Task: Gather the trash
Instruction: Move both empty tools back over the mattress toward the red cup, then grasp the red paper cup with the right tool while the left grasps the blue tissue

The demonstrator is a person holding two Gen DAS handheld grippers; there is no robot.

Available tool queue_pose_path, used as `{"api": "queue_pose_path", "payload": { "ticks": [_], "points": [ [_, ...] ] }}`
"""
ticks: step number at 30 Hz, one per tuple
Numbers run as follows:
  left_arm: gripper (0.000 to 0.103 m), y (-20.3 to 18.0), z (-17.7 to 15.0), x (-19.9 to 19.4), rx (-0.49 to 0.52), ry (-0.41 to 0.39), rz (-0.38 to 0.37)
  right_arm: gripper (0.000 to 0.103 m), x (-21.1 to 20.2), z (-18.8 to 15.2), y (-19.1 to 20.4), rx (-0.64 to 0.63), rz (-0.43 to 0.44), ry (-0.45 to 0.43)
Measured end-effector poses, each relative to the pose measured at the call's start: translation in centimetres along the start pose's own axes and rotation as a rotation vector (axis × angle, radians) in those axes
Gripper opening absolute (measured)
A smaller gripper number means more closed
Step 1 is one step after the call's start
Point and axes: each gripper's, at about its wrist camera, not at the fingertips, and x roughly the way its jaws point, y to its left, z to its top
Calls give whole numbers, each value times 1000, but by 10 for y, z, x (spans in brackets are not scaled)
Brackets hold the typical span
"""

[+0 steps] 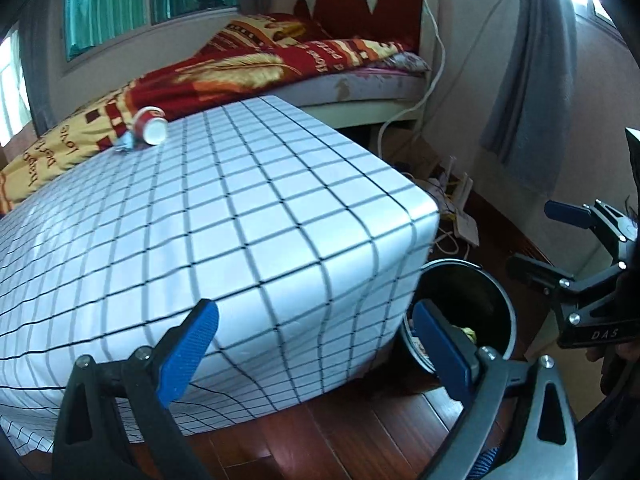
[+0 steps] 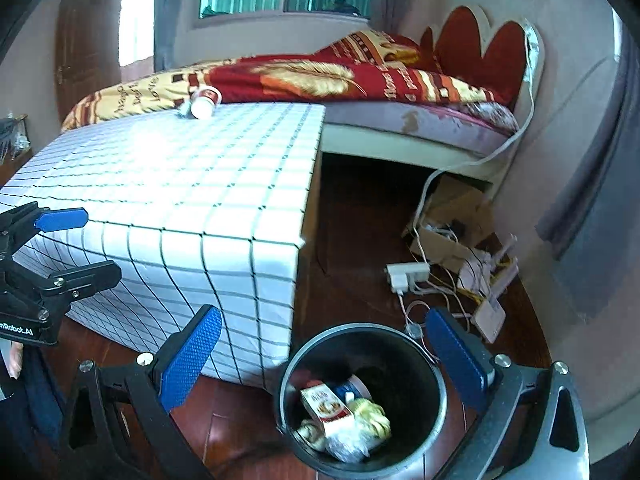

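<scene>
A red and white paper cup (image 1: pixel 151 126) (image 2: pixel 205 103) lies on its side at the far edge of the checked table (image 1: pixel 224 208) (image 2: pixel 180 184), with a small bluish scrap (image 1: pixel 125 143) beside it. A black bin (image 2: pixel 362 402) (image 1: pixel 464 312) stands on the floor by the table's corner and holds a small carton (image 2: pixel 326 406), crumpled wrappers and plastic. My left gripper (image 1: pixel 316 350) is open, low in front of the table's near side. My right gripper (image 2: pixel 324 354) is open above the bin, nothing between its fingers. Each gripper shows in the other's view: the right gripper (image 1: pixel 548 240) and the left gripper (image 2: pixel 86 242).
A bed (image 2: pixel 400 120) with a red and yellow blanket (image 1: pixel 248 68) runs behind the table. On the wooden floor (image 2: pixel 352 240) to the right lie a power strip (image 2: pixel 408 274), tangled cables, a cardboard box (image 2: pixel 452 224) and a white router (image 2: pixel 490 318). Grey curtains (image 1: pixel 532 80) hang at right.
</scene>
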Motion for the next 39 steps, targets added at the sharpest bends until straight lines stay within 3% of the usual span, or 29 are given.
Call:
{"api": "queue_pose_path", "payload": {
  "ticks": [15,19,23,26,30,35,39],
  "points": [
    [99,84,4,-22,-90,-44,142,103,14,53,64,-41,149,-101],
    [99,116,14,-29,-105,-59,201,103,30,71,83,-37,239,-48],
    [99,149,27,-31,-111,-61,240,103,38,94,113,-95,239,-22],
    [99,177,39,-28,-110,-43,273,103,51,116,123,-79,291,-12],
    [98,225,56,-6,-146,-15,291,103,82,161,145,-111,279,-52],
    [79,286,79,44,-211,0,280,103,152,220,173,-132,292,-53],
    [79,319,100,80,-224,1,298,99,210,264,193,-138,312,-40]
  ]
}}
